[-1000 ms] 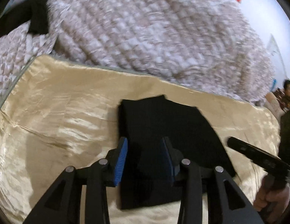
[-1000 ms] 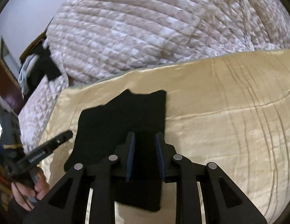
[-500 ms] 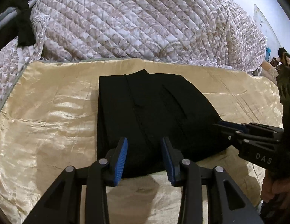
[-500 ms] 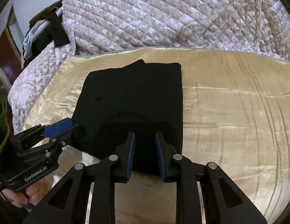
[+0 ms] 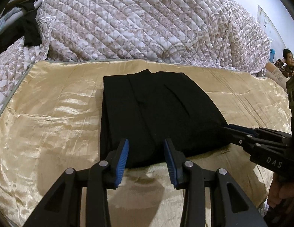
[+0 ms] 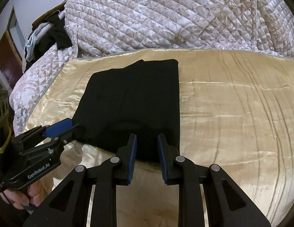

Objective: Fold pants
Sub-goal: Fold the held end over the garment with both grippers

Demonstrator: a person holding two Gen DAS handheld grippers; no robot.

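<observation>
Pants: the black pants lie folded into a compact, roughly rectangular stack on the gold satin cover, near its middle and toward the far edge; layered fold lines show on top.

Near edge: the closest fold edge of the stack lies just ahead of my fingertips in both wrist views, apart from them as far as I can tell.

My left gripper: jaws apart with nothing between the blue pads; it hovers at the near left part of the stack.

My right gripper: jaws parted more narrowly, also empty, at the stack's near right corner. Seen from the left wrist, its tips come in from the right, right at the stack's right edge; contact I cannot tell.

Progress: I judge the folding largely done. The garment is already a neat, flat packet with square edges on the left and far sides.

Left to do: perhaps one more fold or some squaring up. The side toward my left gripper slants outward a little and a small bump shows on the far edge.

Surroundings: a quilted floral bedspread is heaped beyond the cover, with dark clothes piled at far left.

Other: a person sits at the far right edge of the left view.
</observation>
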